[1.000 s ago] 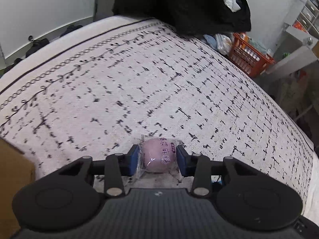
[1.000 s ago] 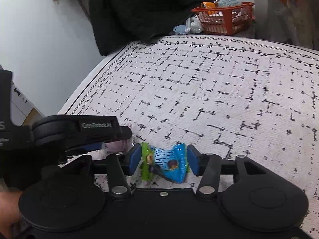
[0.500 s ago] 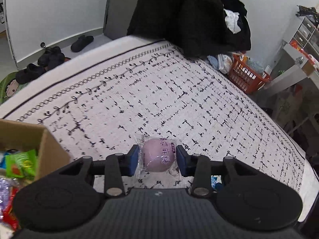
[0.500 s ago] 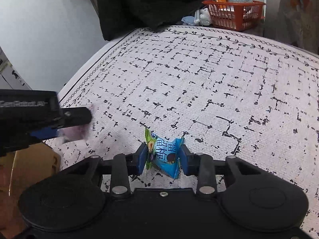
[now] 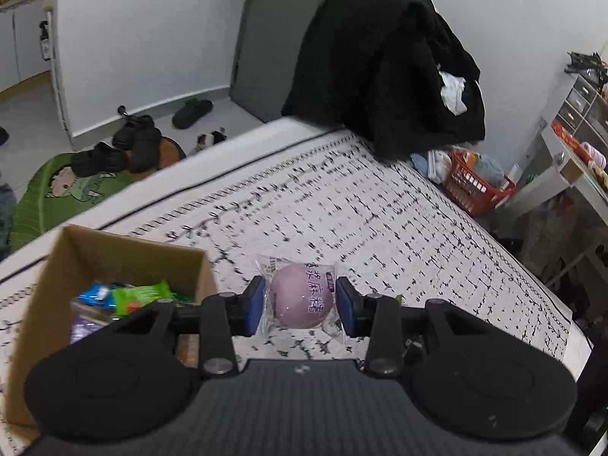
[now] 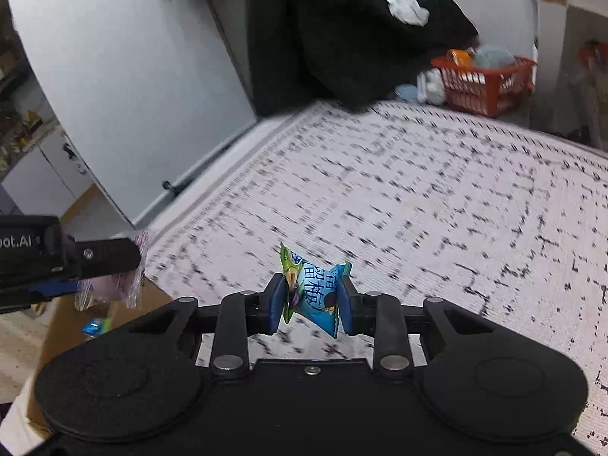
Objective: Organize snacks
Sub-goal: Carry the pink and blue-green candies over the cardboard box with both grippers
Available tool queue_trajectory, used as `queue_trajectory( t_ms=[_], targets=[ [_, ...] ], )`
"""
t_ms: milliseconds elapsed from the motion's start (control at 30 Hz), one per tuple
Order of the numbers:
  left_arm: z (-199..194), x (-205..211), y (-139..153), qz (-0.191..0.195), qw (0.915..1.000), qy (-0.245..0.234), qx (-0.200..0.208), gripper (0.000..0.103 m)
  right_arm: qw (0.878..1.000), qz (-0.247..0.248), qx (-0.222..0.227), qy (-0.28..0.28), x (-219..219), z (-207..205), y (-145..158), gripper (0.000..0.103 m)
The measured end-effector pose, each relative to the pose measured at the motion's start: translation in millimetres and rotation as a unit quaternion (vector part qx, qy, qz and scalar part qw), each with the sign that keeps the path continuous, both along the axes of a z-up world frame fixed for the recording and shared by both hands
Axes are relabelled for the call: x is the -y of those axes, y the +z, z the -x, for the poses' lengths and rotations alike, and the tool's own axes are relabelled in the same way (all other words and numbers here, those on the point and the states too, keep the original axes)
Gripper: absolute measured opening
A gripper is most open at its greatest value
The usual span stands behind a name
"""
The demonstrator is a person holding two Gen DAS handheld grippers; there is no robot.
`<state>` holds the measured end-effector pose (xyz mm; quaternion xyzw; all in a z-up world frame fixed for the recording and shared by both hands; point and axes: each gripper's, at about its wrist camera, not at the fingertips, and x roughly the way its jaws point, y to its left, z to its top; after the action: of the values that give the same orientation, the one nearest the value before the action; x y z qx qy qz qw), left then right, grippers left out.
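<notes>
Soft, even indoor light, no hard shadows or glare. Motion blur smears the patterned bed cover, while fisheye distortion bends the edges.

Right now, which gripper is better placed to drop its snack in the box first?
Left, probably. The left gripper holds the mochi right beside the box; the right gripper, holding the blue candy, sits farther out over the bed.

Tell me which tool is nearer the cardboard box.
Left. The left tool, gripping the purple mochi, hangs just beside the cardboard box; the right tool, gripping the blue candy, sits farther right.
</notes>
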<state>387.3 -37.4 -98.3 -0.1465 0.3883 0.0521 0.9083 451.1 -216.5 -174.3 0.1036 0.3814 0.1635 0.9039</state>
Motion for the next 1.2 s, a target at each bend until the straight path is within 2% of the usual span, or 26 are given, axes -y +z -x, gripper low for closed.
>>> queue_trajectory(
  t_ms=[167, 467, 800, 1200],
  targets=[
    [19.2, -16.3, 26.3, -0.018, 0.9996, 0.013, 0.015, 0.039, 1.0, -0.006, 0.028, 0.003, -6.4, 11.5, 19.9, 0.029],
    [52.8, -48.5, 56.7, -0.031, 0.9977, 0.048, 0.036, 0.039, 0.999, -0.003, 0.047, 0.02, -26.6, 22.0, 34.0, 0.028],
    [82.2, -97.2, 70.1, -0.036, 0.9938, 0.094, 0.047, 0.039, 0.994, 0.003, 0.088, 0.058, -56.4, 51.7, 68.1, 0.028],
    [99.5, -134.0, 64.7, -0.017, 0.9926, 0.112, 0.045, 0.039, 0.989, 0.013, 0.11, 0.096, -94.7, 72.7, 82.9, 0.027]
  ],
)
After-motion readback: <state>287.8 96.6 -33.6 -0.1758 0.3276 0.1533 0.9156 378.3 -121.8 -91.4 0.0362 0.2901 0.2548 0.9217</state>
